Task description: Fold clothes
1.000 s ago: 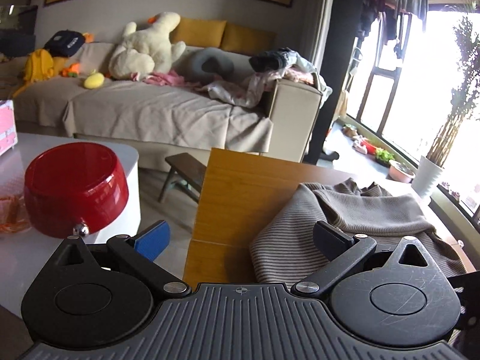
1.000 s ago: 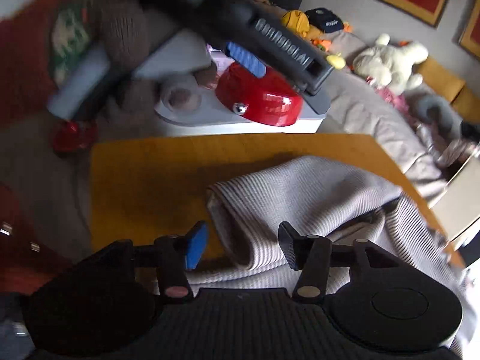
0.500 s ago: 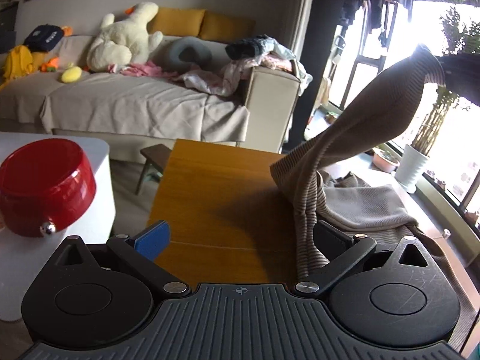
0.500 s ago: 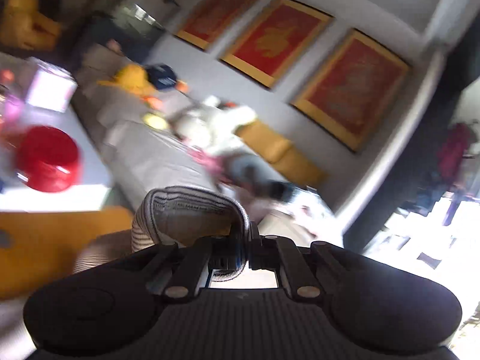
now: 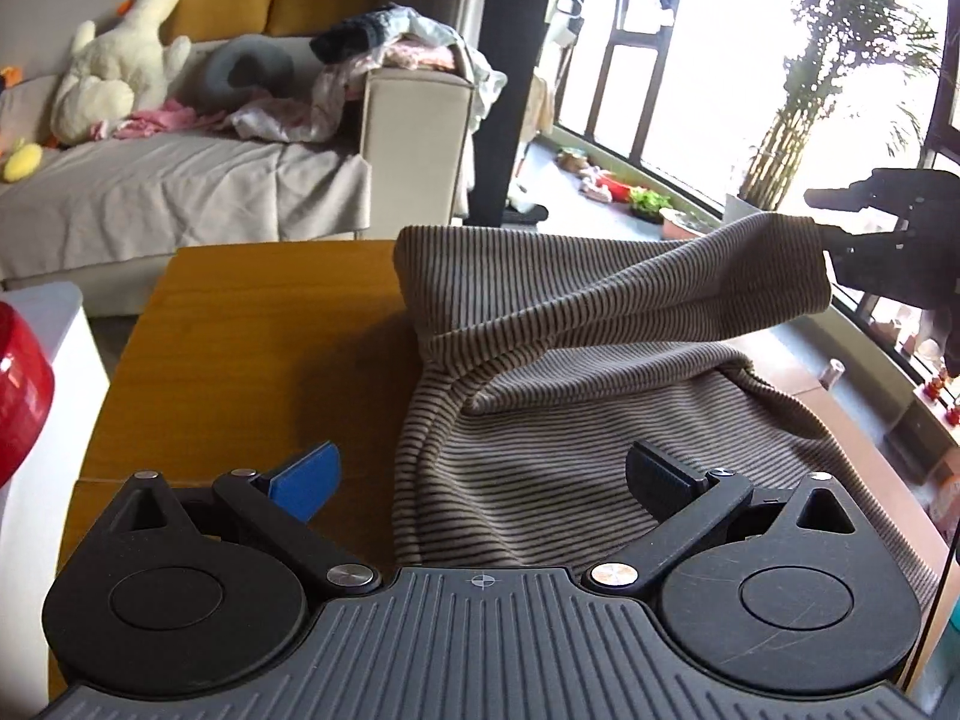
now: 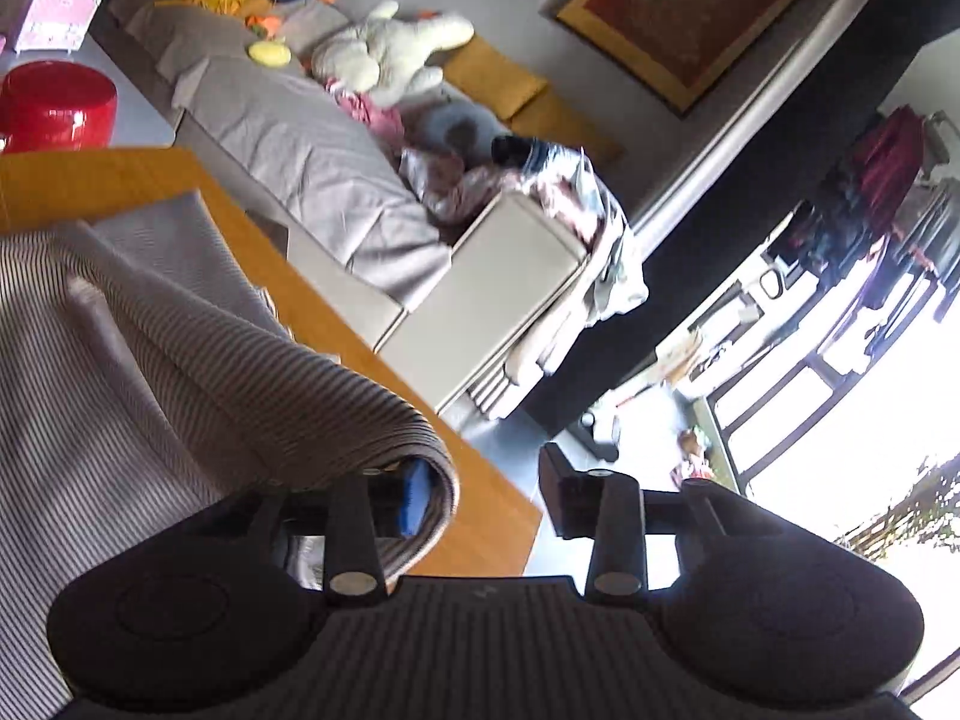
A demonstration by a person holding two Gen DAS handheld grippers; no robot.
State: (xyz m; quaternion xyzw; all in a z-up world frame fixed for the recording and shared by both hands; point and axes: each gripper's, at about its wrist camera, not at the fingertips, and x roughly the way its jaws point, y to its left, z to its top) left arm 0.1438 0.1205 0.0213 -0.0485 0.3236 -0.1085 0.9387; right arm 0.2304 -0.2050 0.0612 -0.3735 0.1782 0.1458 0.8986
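A beige striped knit sweater (image 5: 570, 420) lies on the wooden table (image 5: 252, 324). One sleeve (image 5: 660, 294) stretches out to the right, with its cuff at my right gripper (image 5: 882, 240), which shows dark at the right edge. In the right wrist view my right gripper (image 6: 486, 492) stands open, with the sleeve cuff (image 6: 360, 420) draped over its left blue finger only. My left gripper (image 5: 480, 474) is open and empty, low over the sweater's near left edge.
A red pot (image 6: 57, 99) sits on a white side table (image 5: 36, 396) to the left. A sofa (image 5: 180, 192) with a plush duck (image 5: 120, 60) and piled clothes stands behind the table. A window with plants (image 5: 828, 90) is at the right.
My right gripper carried the sleeve from high above the table out and down to the right, then opened; the cuff now hangs on one finger. My left gripper stayed open and turned slightly right.
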